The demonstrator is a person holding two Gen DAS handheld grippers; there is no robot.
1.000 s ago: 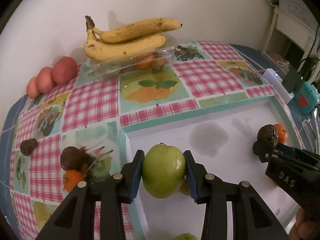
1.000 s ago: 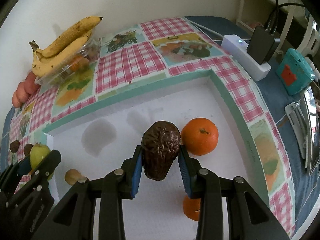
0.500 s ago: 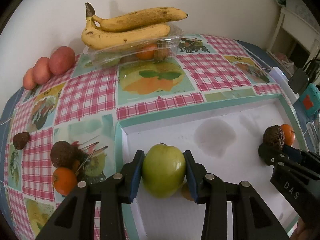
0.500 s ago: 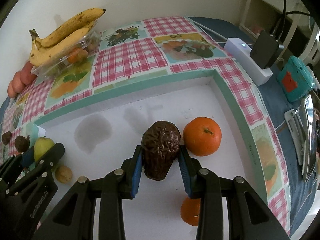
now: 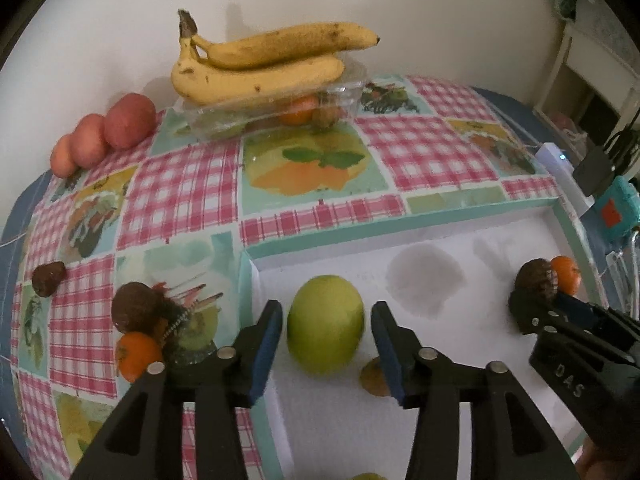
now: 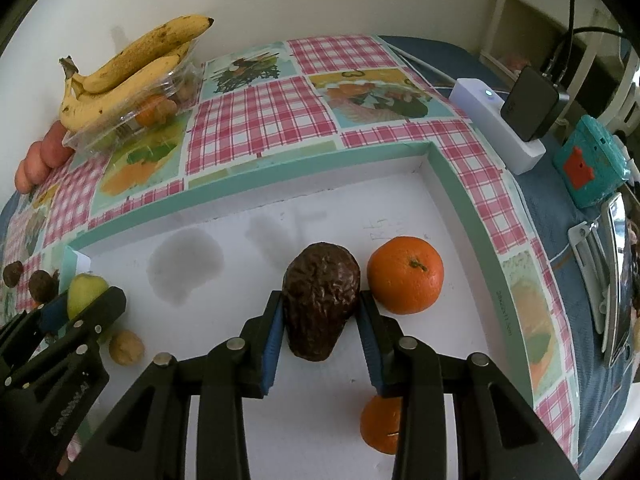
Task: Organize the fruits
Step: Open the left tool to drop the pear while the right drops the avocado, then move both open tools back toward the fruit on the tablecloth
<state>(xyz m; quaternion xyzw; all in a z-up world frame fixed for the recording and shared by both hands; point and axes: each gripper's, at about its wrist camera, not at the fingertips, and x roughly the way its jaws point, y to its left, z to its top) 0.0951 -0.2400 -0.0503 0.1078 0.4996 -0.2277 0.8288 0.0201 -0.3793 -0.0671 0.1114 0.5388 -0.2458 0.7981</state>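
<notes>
Fruits were spread over the checked tablecloth (image 5: pixel 180 196) and inside the white box (image 5: pixel 480 280) with the teal rim. Compared with a second earlier, the left gripper (image 5: pixel 326 328) had let go of the green apple (image 5: pixel 326 324): its blue pads, which had pressed both sides of the apple, now stood off it with a gap on each side, and its jaws were opening. The apple sat low in the centre of the left wrist view, between the two jaws but touched by neither, apparently on the white box floor near the box's left wall. Just below and right of it lay a small walnut (image 5: pixel 374 378), partly hidden by the right-hand jaw.

The right gripper (image 6: pixel 320 316) had not changed. Its jaws were clamped on the dark brown avocado (image 6: pixel 320 300), pads against both flanks, the wider end pointing toward the top of the frame. The avocado was in the middle of the right wrist view, over the box floor. A mandarin (image 6: pixel 405 276) lay just right of it, near the right-hand jaw tip, and a second mandarin (image 6: pixel 380 424) showed lower down, partly behind that jaw.

At upper left of both views two bananas (image 5: pixel 260 68) lay on a clear plastic tray (image 5: pixel 340 92). Three reddish fruits (image 5: pixel 104 134) sat against the wall at far left in the left wrist view.
</notes>
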